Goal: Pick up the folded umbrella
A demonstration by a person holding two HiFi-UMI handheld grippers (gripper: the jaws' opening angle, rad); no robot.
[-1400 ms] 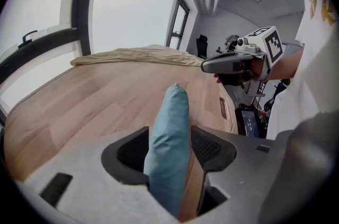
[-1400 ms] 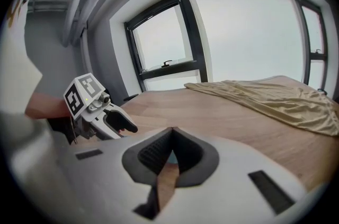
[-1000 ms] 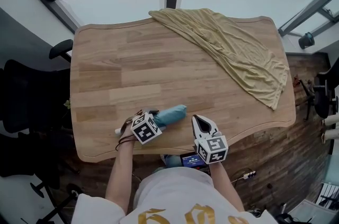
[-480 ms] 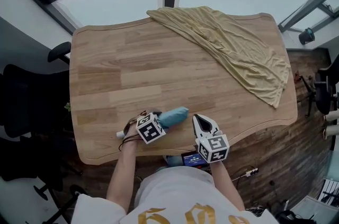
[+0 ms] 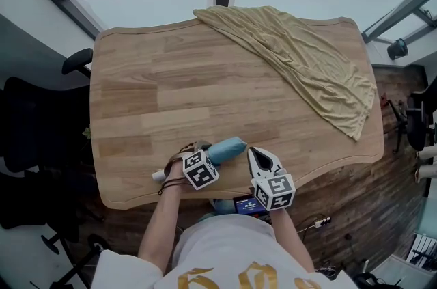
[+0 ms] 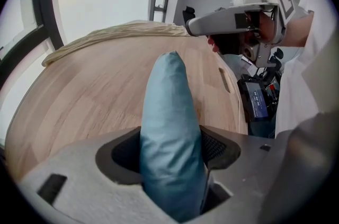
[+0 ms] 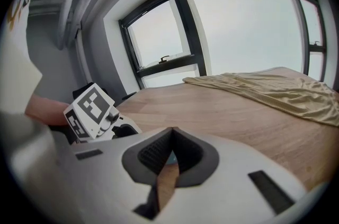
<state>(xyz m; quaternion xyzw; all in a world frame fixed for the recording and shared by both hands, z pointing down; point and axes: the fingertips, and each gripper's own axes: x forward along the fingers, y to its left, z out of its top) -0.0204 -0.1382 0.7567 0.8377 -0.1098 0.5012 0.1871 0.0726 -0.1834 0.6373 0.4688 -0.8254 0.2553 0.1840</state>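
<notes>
The folded umbrella (image 5: 225,149), in its light-blue sleeve, is seen lying slanted near the front edge of the wooden table (image 5: 171,96), with its pale handle end (image 5: 158,175) toward the front left corner. The left gripper (image 5: 203,159) is pointed steeply down over it. Its jaws are opening with the umbrella's body between them, and no squeeze is shown, so it is judged released. The right gripper (image 5: 260,156) is held just beside the umbrella's other end at the front edge, its jaws pressed together on nothing.

For a good pickup, the left jaws should be lowered until both pads flank the thick middle of the bundle, then closed squarely across it. A grip taken near either end would likely let the umbrella tip or slip on the smooth fabric. The olive cloth (image 5: 300,69) at the far right corner is well apart and need not be disturbed.
</notes>
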